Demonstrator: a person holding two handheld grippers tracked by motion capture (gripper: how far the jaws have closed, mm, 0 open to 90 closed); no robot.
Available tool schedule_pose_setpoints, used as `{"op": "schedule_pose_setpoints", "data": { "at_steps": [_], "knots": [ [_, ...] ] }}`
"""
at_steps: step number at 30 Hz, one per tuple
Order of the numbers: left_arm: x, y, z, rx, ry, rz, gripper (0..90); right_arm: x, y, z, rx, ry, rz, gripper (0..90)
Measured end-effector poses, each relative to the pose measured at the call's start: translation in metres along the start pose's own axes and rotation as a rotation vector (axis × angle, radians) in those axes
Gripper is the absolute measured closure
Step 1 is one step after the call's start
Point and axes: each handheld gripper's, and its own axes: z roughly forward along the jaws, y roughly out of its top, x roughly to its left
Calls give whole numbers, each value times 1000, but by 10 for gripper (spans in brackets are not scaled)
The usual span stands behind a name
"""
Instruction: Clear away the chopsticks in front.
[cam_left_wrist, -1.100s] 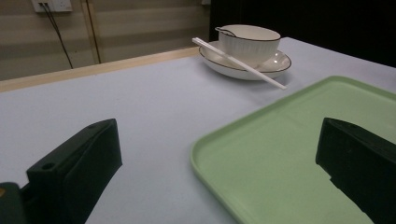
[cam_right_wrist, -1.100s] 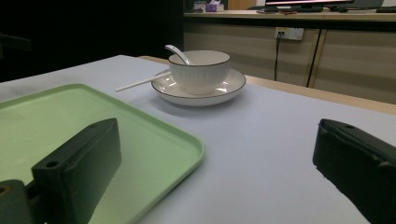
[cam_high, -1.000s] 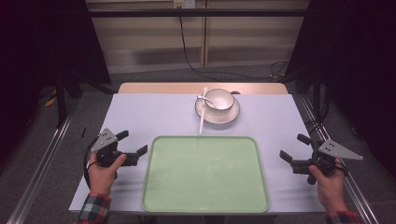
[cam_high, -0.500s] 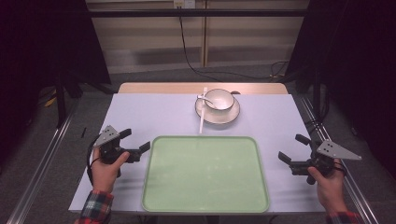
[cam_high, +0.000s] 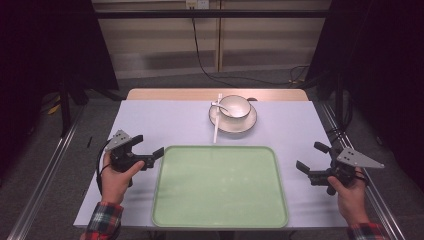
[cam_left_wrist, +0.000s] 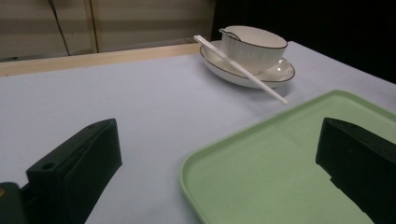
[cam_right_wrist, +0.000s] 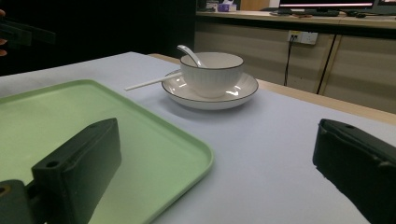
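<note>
The tray (cam_high: 220, 187) is pale green, lying on a light lavender-grey table (cam_high: 165, 120). The bowl (cam_high: 235, 106) and saucer (cam_high: 233, 123) are white with thin dark rims; the chopstick (cam_high: 216, 122) is white. Both sleeves (cam_high: 102, 222) are red-and-green plaid, and the grippers are black.

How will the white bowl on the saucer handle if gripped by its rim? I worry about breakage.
The white ribbed bowl with the dark rim looks like glazed ceramic, so probably slippery, rigid and chippable. The white spoon leaning inside may shift or fall. The bowl sits loose on the white saucer, so pushing may slide it.
</note>
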Motion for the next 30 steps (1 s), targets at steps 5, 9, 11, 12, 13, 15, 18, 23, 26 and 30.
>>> {"op": "schedule_pose_setpoints", "data": {
  "at_steps": [5, 9, 11, 12, 13, 15, 18, 23, 26, 30],
  "knots": [
    [2, 3, 4, -12, 15, -9, 0, 0, 0, 3, 0, 11, -8, 5],
    [1, 9, 10, -20, 21, -21, 0, 0, 1, 3, 0, 8, 1, 5],
    [0, 11, 14, -26, 11, -28, 0, 0, 1, 2, 0, 7, -1, 5],
    [-1, 13, 16, -26, 15, -31, 0, 0, 1, 2, -1, 5, -2, 6],
    [-1, 14, 18, -25, 12, -36, 0, 0, 1, 2, -3, 5, -1, 6],
    [-1, 17, 23, -16, 13, -42, 0, 1, 1, 2, -3, 8, -5, 6],
    [-2, 20, 32, -4, 7, -46, 0, 1, 1, 2, 0, 4, -4, 6],
    [-1, 24, 47, 17, 23, -45, 0, 2, 2, 2, 1, 12, -12, 6],
    [-1, 26, 55, 12, 8, -72, 1, 2, 1, 3, 4, 14, -15, 6],
    [-2, 30, 64, -1, 21, -69, 17, 3, 1, 3, 10, 17, -19, 7]
  ]
}}
